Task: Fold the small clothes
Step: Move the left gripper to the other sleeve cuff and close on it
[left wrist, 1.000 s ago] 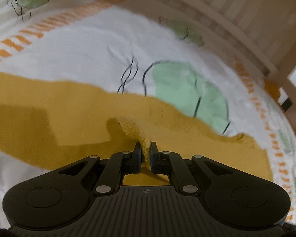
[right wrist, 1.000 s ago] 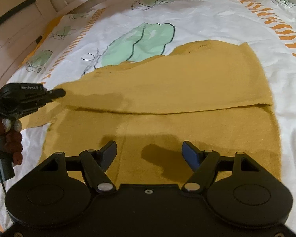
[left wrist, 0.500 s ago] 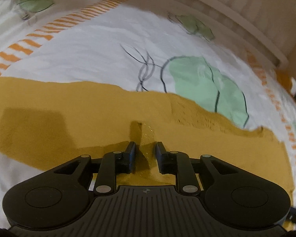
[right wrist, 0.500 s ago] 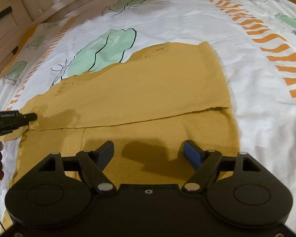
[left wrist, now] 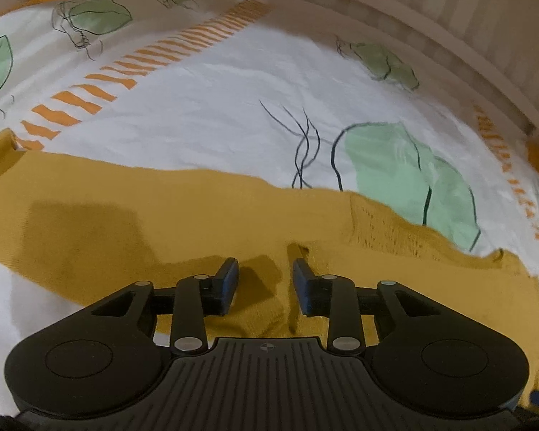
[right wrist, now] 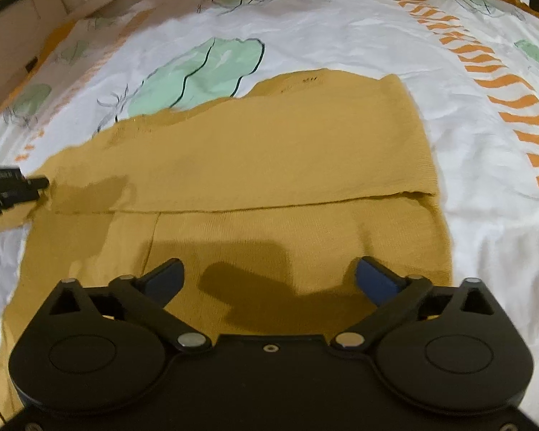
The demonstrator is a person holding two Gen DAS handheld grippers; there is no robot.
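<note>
right wrist | right gripper [right wrist: 269,276] opening, nothing gripped | mustard garment [right wrist: 269,165] folded

A white bedsheet [right wrist: 359,28] printed with green leaves [left wrist: 406,179] and orange stripes [right wrist: 485,68] covers the bed; a wooden frame [left wrist: 449,32] borders it.

The left gripper [left wrist: 266,274] points forward and downward, its jaws opening — the two blue-padded fingers [left wrist: 228,280] stand a modest gap apart and parallel, with nothing pinched between them. Seen from the right wrist view, its black tip [right wrist: 36,183] reaches in from the left edge. The right gripper [right wrist: 269,273] also tilts downward, its jaws opening to a wide spread — the fingers [right wrist: 375,276] are splayed far out to either side, the linkage bars angled outward, and nothing sits between the pads.
</note>
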